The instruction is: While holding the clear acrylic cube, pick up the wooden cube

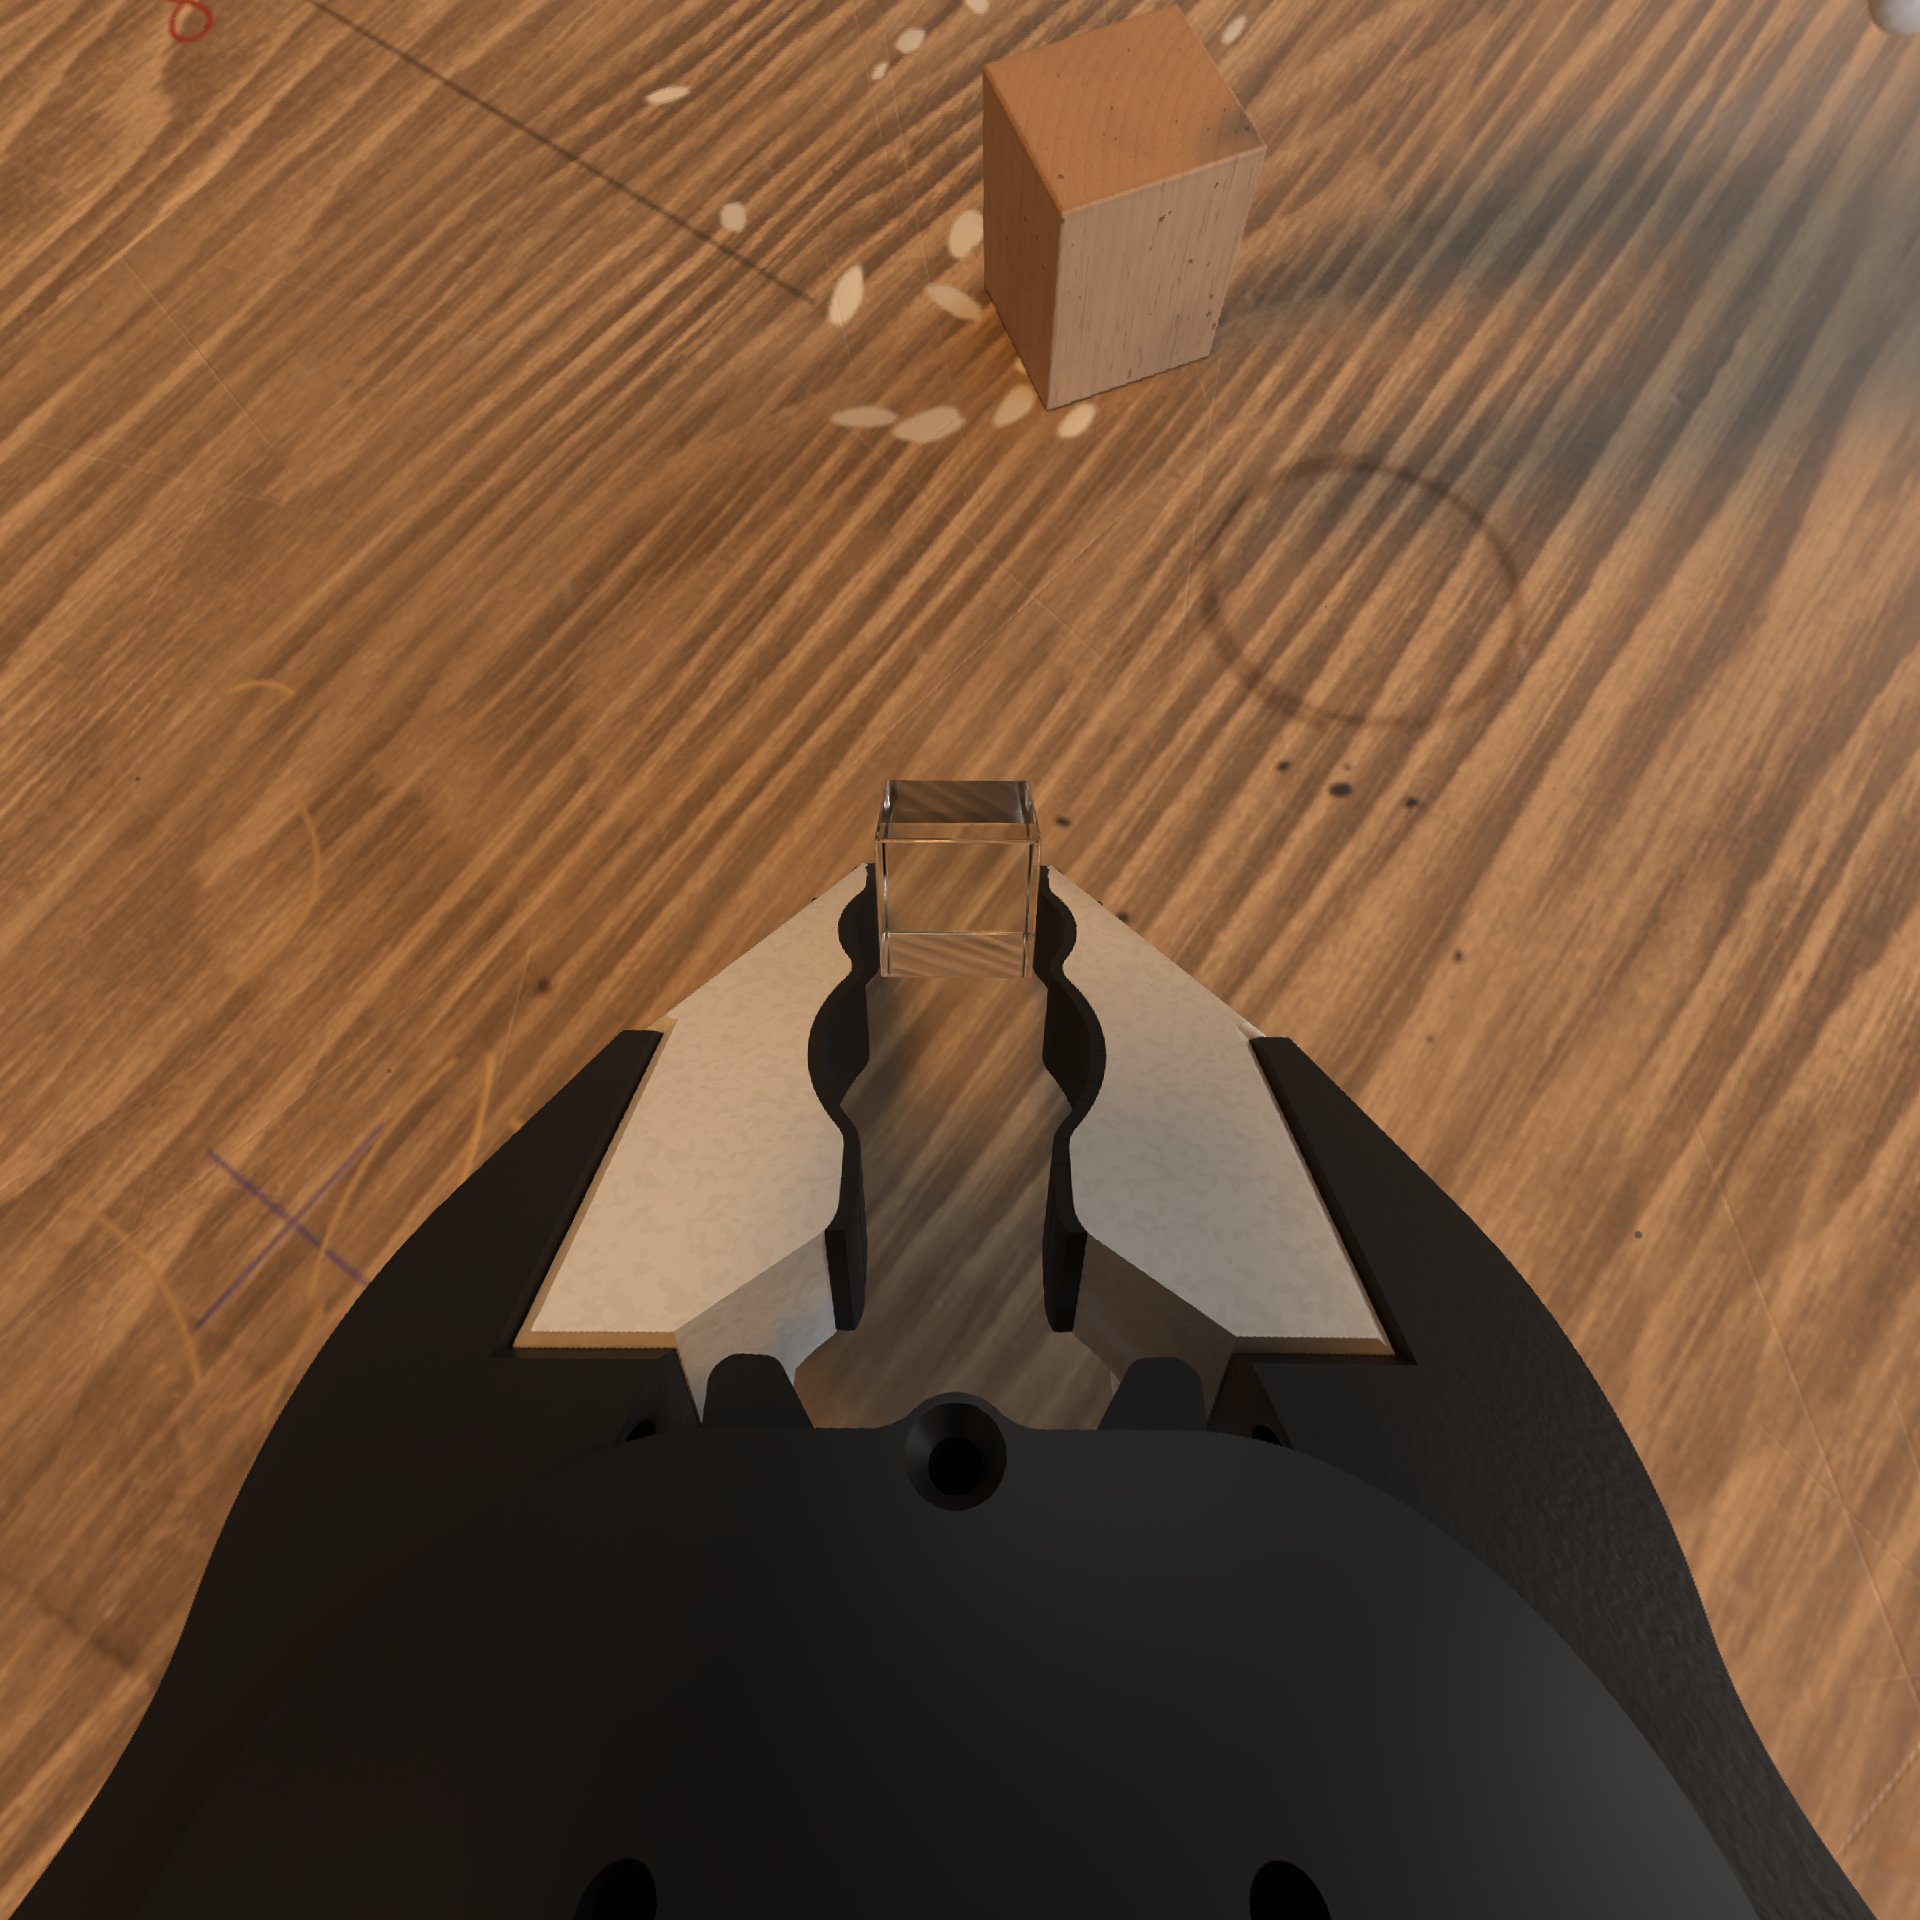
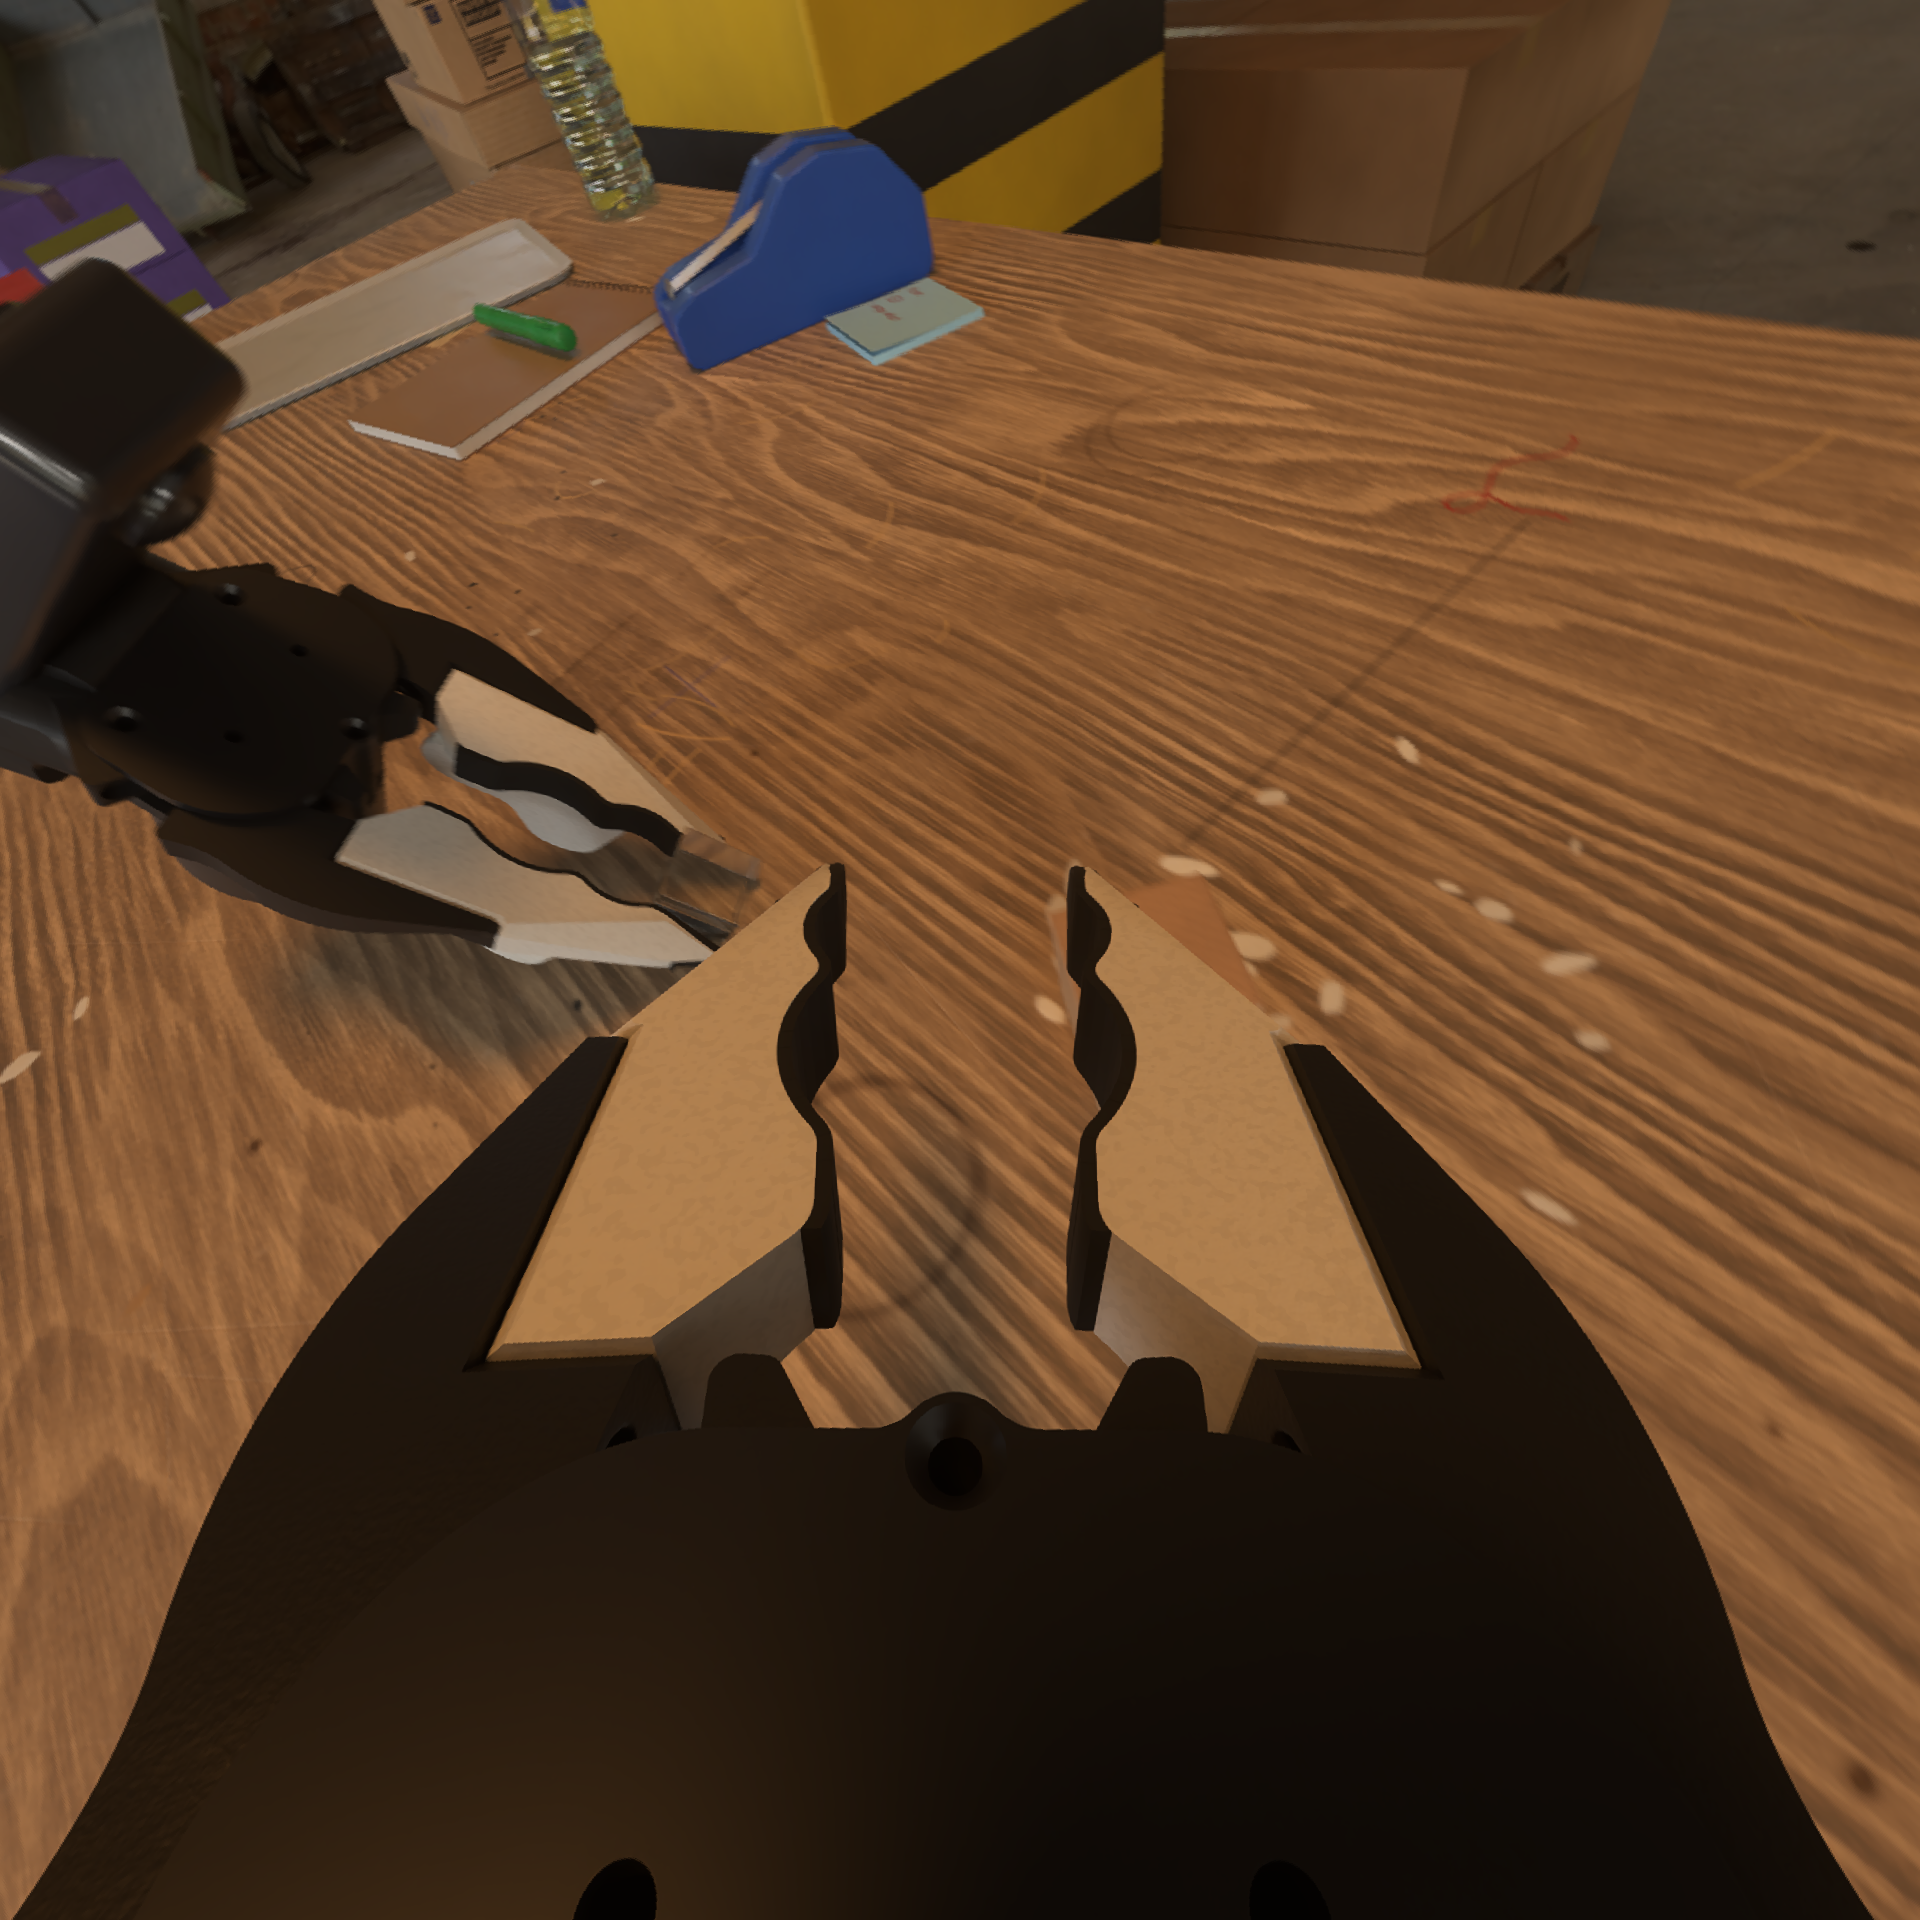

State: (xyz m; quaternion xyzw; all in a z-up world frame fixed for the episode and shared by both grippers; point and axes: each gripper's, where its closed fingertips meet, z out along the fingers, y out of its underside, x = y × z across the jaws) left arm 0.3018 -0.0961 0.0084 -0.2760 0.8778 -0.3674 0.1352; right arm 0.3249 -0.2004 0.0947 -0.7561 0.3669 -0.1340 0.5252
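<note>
My left gripper [image 1: 957,894] is shut on the clear acrylic cube [image 1: 957,883], which sits between its fingertips. The wooden cube [image 1: 1122,208] stands on the wooden table [image 1: 416,520], ahead and slightly right of it. In the right wrist view, my right gripper [image 2: 956,883] is open and empty, low over the table. The wooden cube [image 2: 1184,925] is mostly hidden behind its right fingertip. The left gripper [image 2: 717,894] shows at the left there, with the clear cube [image 2: 717,868] at its tips, close to my right gripper's left finger.
Pale chips [image 1: 925,421] lie scattered around the wooden cube. A dark ring mark [image 1: 1351,592] is on the tabletop. At the far side stand a blue tape dispenser [image 2: 800,249], a notebook [image 2: 488,384] with a green marker [image 2: 525,327], a pale board [image 2: 395,301] and a bottle [image 2: 592,104].
</note>
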